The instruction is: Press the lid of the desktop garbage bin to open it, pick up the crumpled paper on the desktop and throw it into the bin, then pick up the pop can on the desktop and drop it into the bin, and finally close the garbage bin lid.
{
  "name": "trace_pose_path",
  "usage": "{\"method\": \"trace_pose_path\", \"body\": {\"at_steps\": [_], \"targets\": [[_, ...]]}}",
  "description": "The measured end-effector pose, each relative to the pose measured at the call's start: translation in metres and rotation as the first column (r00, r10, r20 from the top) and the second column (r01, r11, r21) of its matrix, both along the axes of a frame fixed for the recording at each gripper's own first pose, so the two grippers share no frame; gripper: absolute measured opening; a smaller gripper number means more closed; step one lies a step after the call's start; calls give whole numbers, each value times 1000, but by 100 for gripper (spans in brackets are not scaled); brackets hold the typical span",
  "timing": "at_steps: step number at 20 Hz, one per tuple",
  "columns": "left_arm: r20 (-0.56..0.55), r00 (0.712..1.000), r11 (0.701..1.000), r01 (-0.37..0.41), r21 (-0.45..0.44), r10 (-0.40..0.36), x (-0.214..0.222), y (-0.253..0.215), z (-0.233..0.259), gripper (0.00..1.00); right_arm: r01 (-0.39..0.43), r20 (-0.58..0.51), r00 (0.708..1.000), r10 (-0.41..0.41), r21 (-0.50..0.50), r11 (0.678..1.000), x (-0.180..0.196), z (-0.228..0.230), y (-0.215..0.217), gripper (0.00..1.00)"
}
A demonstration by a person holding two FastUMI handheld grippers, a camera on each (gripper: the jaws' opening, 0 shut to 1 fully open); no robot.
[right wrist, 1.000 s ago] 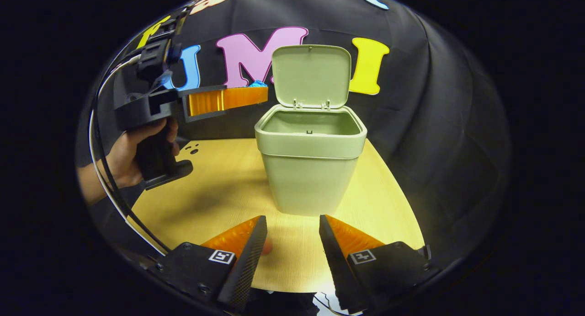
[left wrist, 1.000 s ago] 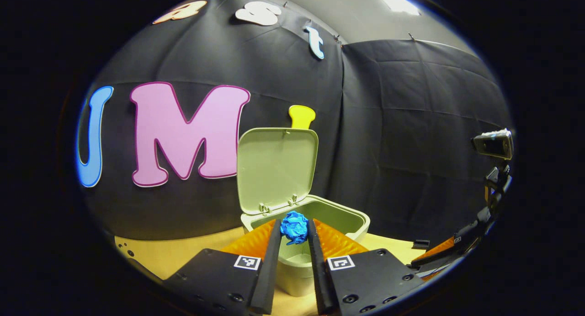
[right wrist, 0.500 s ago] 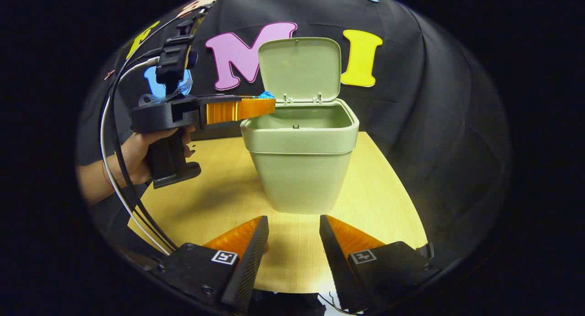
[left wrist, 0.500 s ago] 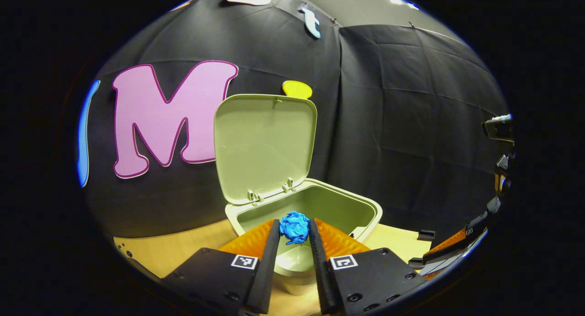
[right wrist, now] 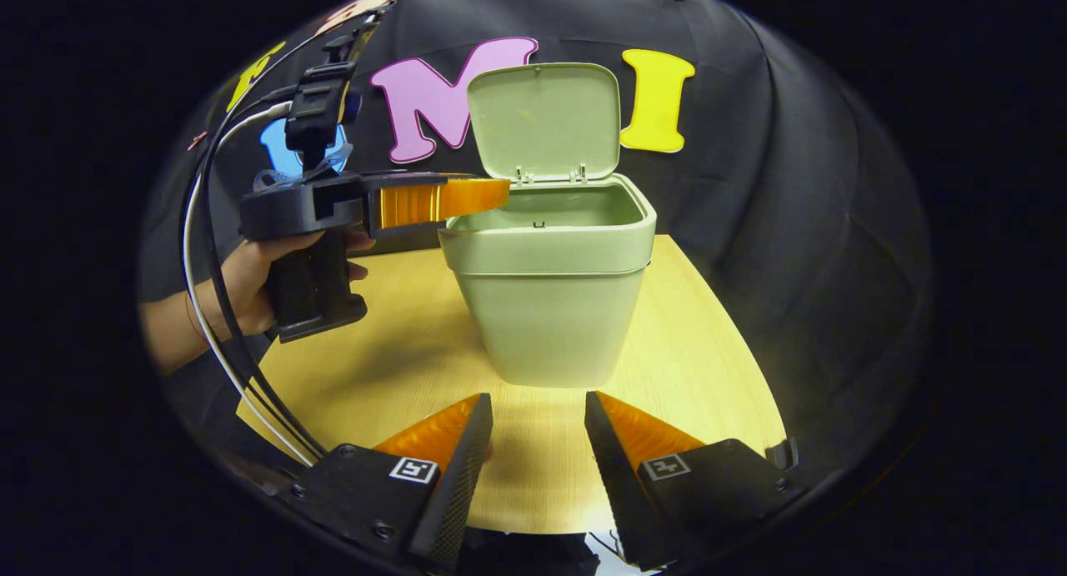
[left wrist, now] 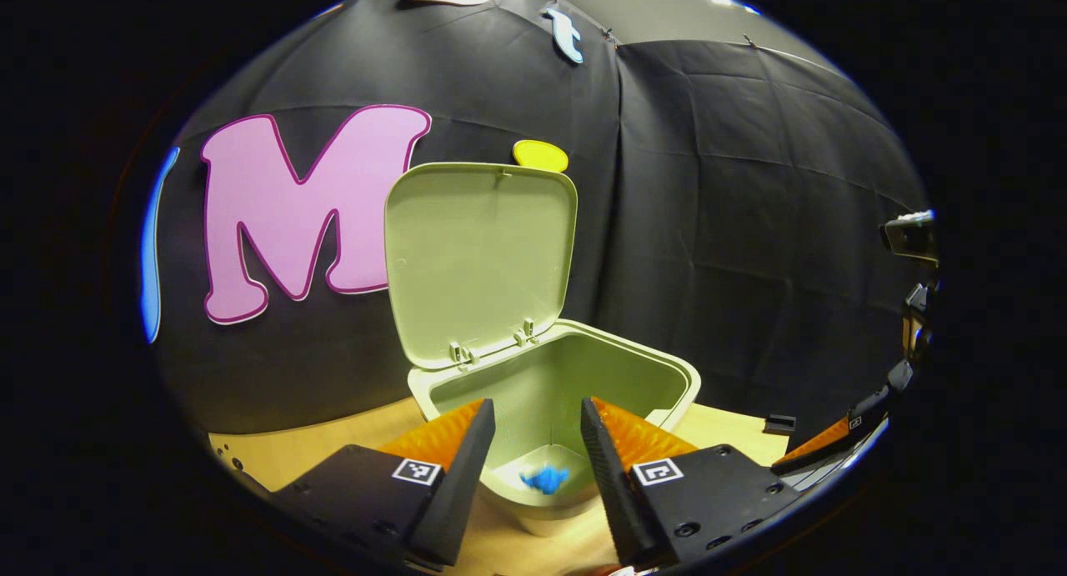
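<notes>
nearest in the left gripper view, the left gripper [left wrist: 533,413] stands with its fingers spread wide and nothing between them, held level over the near rim of the bin [left wrist: 679,374]. just past the tips, down on the bin's floor, lies the blue crumpled paper [left wrist: 545,479], so the paper throw looks done. in the right gripper view the right gripper [right wrist: 533,409] hangs low over the table [right wrist: 400,351], also spread and empty, in front of the bin. a hand [right wrist: 250,280] holds the left gripper by its grip at the bin's left side. beyond, the lid [right wrist: 543,119] stands upright on its hinges. no can is visible, so its place cannot be told. to finish this step well, the left gripper should likely lift straight back from the rim without knocking the bin or lid, then go for the can.
</notes>
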State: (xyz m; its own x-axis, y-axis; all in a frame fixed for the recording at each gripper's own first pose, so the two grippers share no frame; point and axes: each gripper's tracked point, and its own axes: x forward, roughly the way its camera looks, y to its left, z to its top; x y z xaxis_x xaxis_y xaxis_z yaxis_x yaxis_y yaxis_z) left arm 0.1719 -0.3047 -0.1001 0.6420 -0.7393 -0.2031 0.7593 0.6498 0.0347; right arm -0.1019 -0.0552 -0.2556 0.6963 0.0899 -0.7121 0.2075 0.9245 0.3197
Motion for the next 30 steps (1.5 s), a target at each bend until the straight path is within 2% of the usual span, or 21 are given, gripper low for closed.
{"method": "trace_pose_path", "body": {"at_steps": [2, 8, 14, 17, 19, 30], "targets": [[7, 1000, 1000, -6, -3, 6, -1, 3, 3, 73, -8, 1, 1000, 8, 0, 1000, 0, 0, 1, 74], [20, 999, 998, -46, -33, 46, -16, 31, 13, 75, -69, 4, 998, 69, 13, 998, -2, 2, 20, 74], [32, 991, 989, -130, -70, 132, -34, 90, 18, 83, -181, 5, 983, 181, 42, 983, 4, 1, 65, 80], [37, 977, 975, -207, -76, 211, -35, 128, 16, 88, -243, -14, 970, 244, 50, 969, 7, -9, 92, 82], [36, 967, 965, -249, -78, 253, -36, 149, 12, 95, -278, -36, 959, 280, 52, 959, 6, -20, 107, 82], [-42, 925, 923, -381, -61, 379, -57, 233, -28, 95, -376, -136, 917, 375, 21, 926, -3, -72, 140, 83]]}}
